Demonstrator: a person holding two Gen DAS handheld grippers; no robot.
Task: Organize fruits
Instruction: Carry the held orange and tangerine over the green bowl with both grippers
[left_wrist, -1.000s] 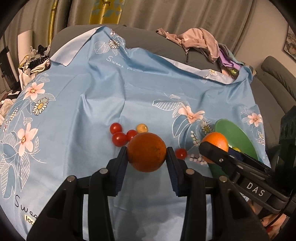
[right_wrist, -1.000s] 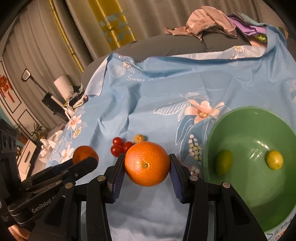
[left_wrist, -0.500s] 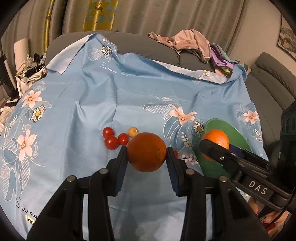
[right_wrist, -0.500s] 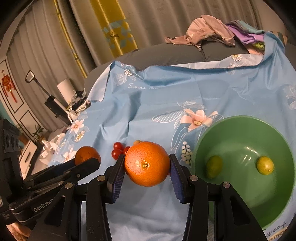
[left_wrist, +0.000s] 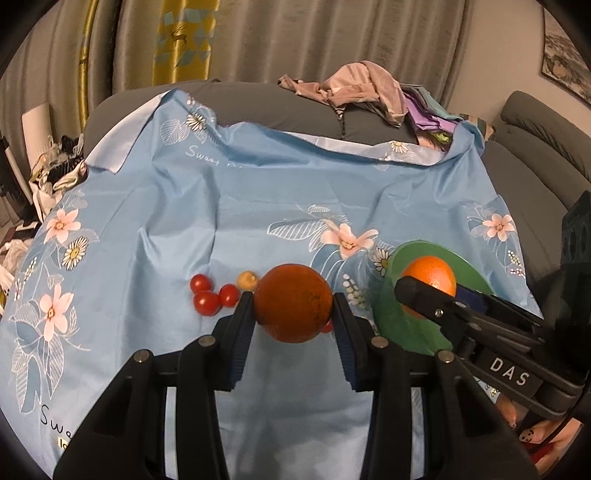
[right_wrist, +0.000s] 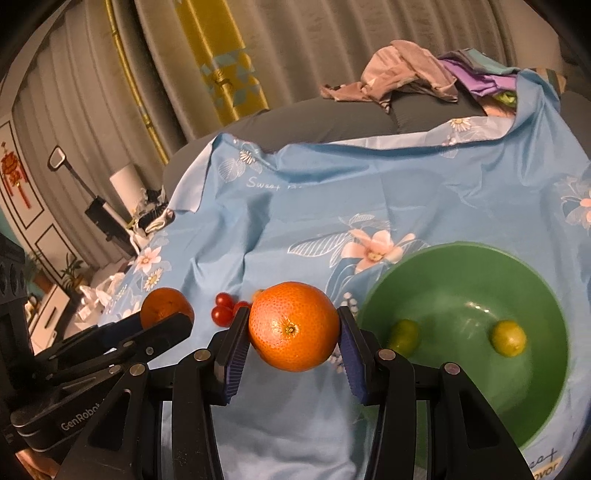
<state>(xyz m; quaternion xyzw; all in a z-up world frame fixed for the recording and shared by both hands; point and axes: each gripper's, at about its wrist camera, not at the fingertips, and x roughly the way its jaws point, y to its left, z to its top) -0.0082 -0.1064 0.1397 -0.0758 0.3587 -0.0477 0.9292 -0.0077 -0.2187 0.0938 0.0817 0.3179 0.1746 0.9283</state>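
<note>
Smooth printed cloth (right_wrist: 280, 229), glossy green bowl (right_wrist: 461, 258) perhaps plastic, dimpled orange (right_wrist: 293, 326) peel

Right gripper (left_wrist: 424, 295) side plate: white capitals "DAS", legible in the left wrist view.
Left gripper (right_wrist: 173, 325) side plate: white lettering "GenRobot", last letters running into shadow, legible in the right wrist view.
Blue floral cloth (left_wrist: 258, 206), upper fold: white script "Sweet", the following word lost in the crease.
Blue floral cloth, near left edge: white script "Swe", remainder cut off by the frame; a small yellow tag below it, not legible.
Blue floral cloth, near right corner in the right wrist view: yellow tag ending "ovor", partly hidden.
</note>
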